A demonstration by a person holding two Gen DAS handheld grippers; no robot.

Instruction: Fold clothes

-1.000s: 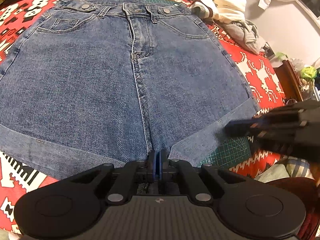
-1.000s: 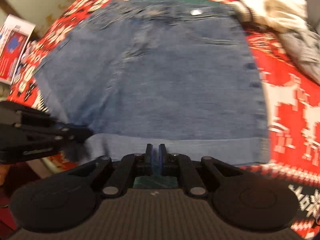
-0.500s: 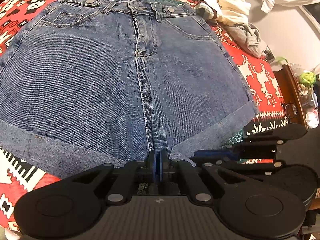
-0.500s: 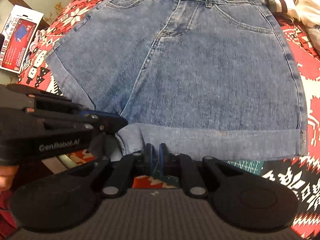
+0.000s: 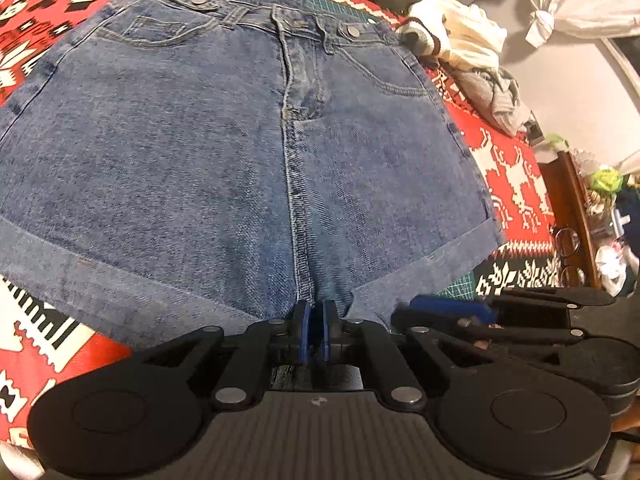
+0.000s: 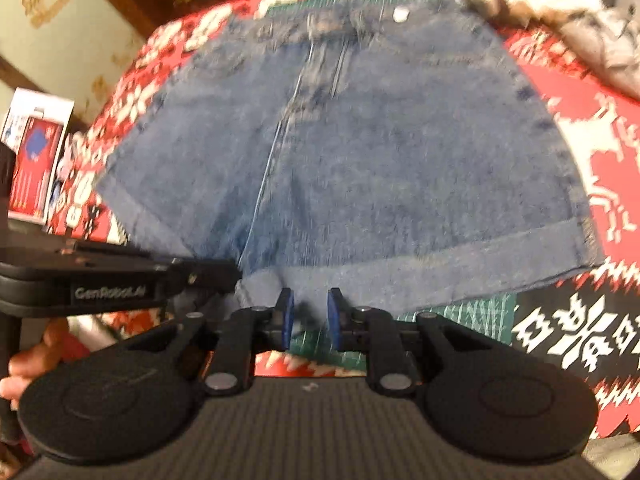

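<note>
Blue denim shorts (image 5: 240, 160) lie flat, front up, waistband far, on a red patterned blanket (image 5: 512, 168). My left gripper (image 5: 316, 332) sits at the crotch, its blue pads pressed close on the denim edge there. From the right wrist view the shorts (image 6: 380, 160) look blurred, and the left gripper (image 6: 224, 276) reaches in from the left to the crotch. My right gripper (image 6: 310, 316) is open, pads apart just short of the cuffed leg hem beside the crotch. In the left wrist view the right gripper (image 5: 404, 312) lies low at the right, touching that hem.
A heap of white and grey clothes (image 5: 460, 40) lies at the far right corner. A green cutting mat (image 6: 460, 316) shows under the shorts. A wooden side table (image 5: 572, 208) with clutter stands to the right, a printed box (image 6: 36, 160) to the left. A hand (image 6: 24, 364) holds the left gripper.
The right gripper slid in toward the crotch beside the left one and its pads have parted. The left gripper stayed shut at the crotch, its view shifting slightly closer.
</note>
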